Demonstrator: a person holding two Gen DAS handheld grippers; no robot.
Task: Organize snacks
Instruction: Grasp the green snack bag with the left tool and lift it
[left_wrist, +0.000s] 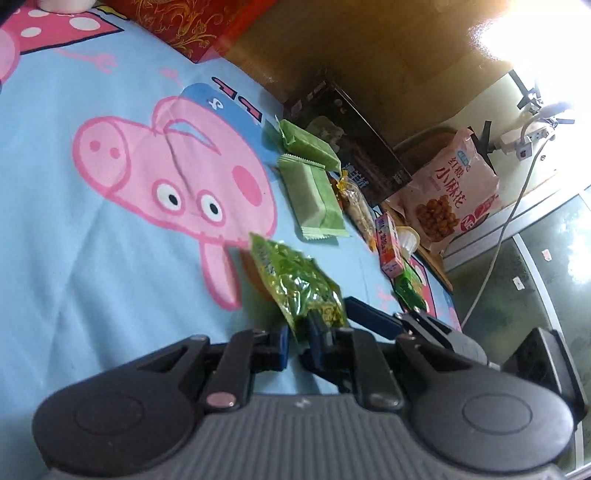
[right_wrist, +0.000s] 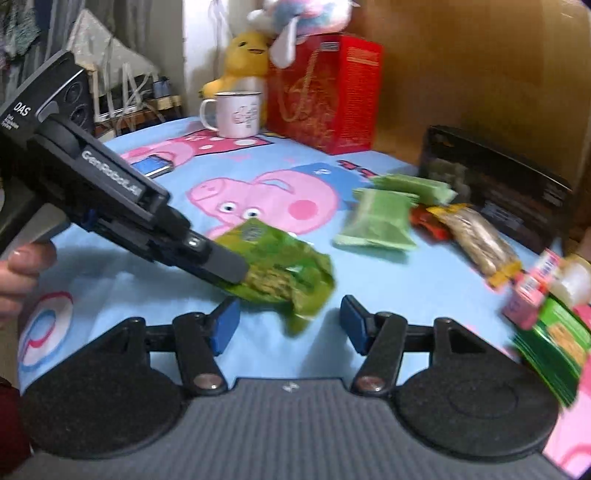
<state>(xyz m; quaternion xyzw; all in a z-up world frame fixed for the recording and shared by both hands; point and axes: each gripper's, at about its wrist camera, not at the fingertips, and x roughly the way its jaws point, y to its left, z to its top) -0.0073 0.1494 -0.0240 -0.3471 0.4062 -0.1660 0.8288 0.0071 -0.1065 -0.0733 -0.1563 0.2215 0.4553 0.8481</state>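
Snack bag (right_wrist: 280, 273) in left hand-held gripper (left_wrist: 298, 341)

Shiny green bag (right_wrist: 280, 273), crinkled, held off the sheet at one end, tilted. Two pale green bars (right_wrist: 376, 221) flat, side by side. Clear nut bar (right_wrist: 480, 243) beside them. Pink carton (right_wrist: 532, 295) w/ green pack (right_wrist: 554, 347) touching it.

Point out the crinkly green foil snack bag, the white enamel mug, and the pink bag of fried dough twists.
Crinkly green foil snack bag (left_wrist: 295, 280): left wrist view, middle of the foil face.
White enamel mug (right_wrist: 242, 115): right wrist view, side wall by the printed motif.
Pink bag of fried dough twists (left_wrist: 448, 188): left wrist view, centre of the printed front.
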